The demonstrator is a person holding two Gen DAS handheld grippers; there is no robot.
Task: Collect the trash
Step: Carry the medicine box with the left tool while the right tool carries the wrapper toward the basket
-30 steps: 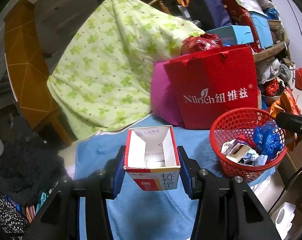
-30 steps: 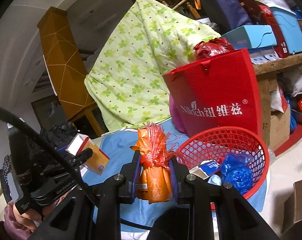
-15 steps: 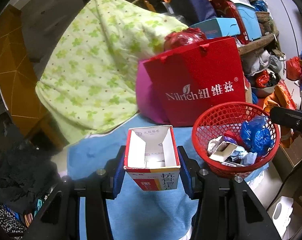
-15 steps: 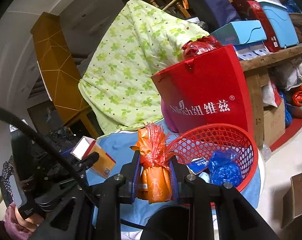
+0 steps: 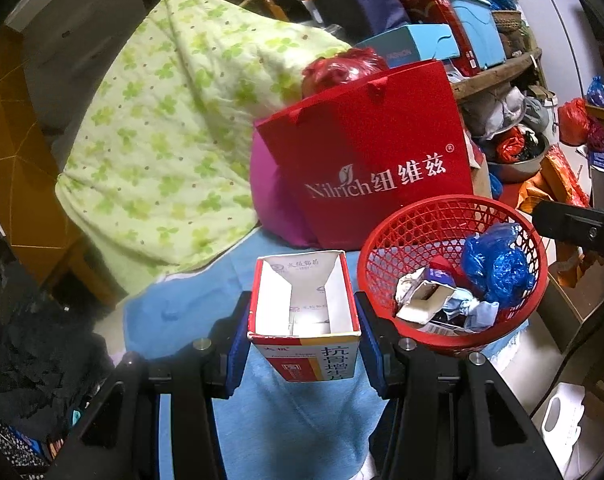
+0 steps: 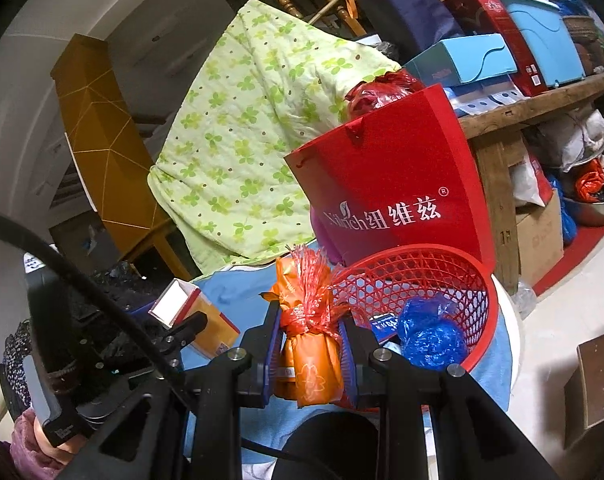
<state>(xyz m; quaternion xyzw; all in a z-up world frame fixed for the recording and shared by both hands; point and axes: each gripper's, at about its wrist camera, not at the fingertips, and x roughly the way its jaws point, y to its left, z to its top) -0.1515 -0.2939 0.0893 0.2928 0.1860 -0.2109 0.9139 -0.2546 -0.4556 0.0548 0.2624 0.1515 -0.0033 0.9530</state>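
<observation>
My left gripper is shut on an open, empty white and red carton, held above the blue cloth just left of the red mesh basket. The basket holds a blue bag and crumpled packaging. My right gripper is shut on an orange wrapper bundle tied with red fringe, held at the left rim of the basket. The carton and the left gripper show at the left of the right wrist view.
A red paper bag stands right behind the basket, with a purple cushion and a green floral quilt to its left. A blue cloth covers the surface. Cluttered shelves and boxes fill the right.
Both grippers have moved closer to the basket; it looms larger and nearer in both views. Both grips are unchanged.
</observation>
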